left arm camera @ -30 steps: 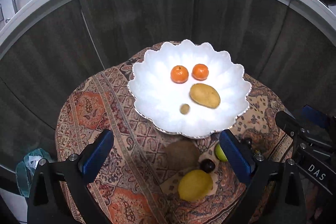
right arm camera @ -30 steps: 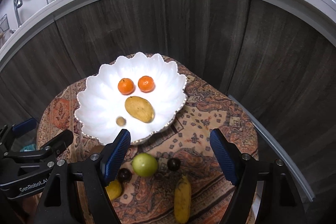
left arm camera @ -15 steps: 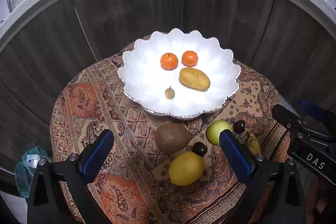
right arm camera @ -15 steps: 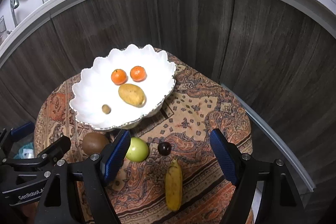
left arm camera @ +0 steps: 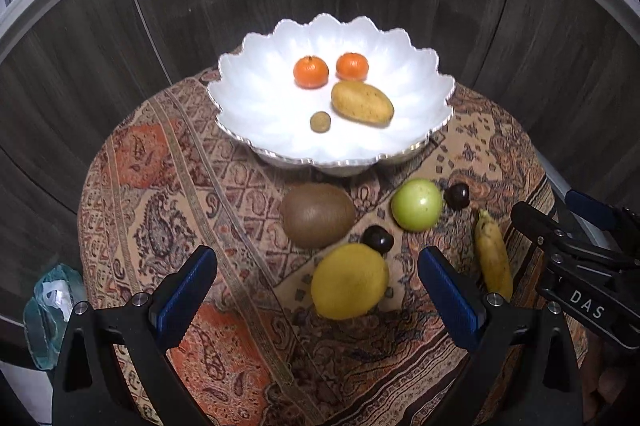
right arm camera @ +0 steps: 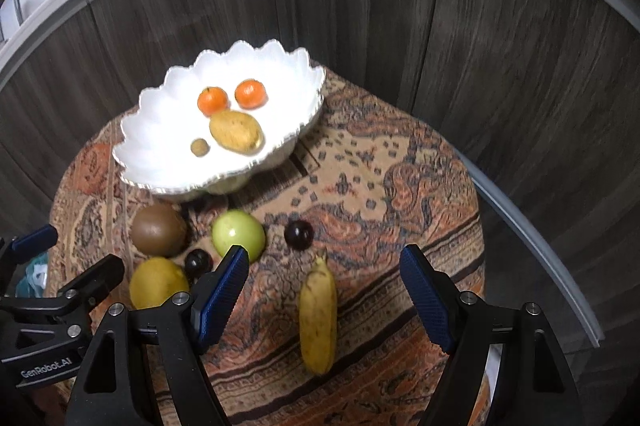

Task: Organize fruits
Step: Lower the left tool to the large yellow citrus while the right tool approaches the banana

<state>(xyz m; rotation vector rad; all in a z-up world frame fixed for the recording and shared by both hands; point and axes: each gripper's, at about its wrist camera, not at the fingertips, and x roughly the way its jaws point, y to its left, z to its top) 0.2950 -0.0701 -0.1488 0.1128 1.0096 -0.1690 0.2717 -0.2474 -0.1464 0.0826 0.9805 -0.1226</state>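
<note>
My left gripper [left arm camera: 318, 290] stands wide apart, empty, with the lemon [left arm camera: 349, 281] between its jaws. My right gripper [right arm camera: 324, 286] gapes too, the banana [right arm camera: 318, 318] lying between them.

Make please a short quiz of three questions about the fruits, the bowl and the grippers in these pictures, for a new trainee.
1. How many fruits lie in the white bowl?
2. True or false: the banana lies inside the bowl.
3. Which fruit lies between the open fingers of the left gripper: (a) kiwi, (b) lemon, (c) green apple?

Key: 1. Four: two mandarins, one mango, one small round fruit. 2. False, it lies on the cloth. 3. (b).
</note>
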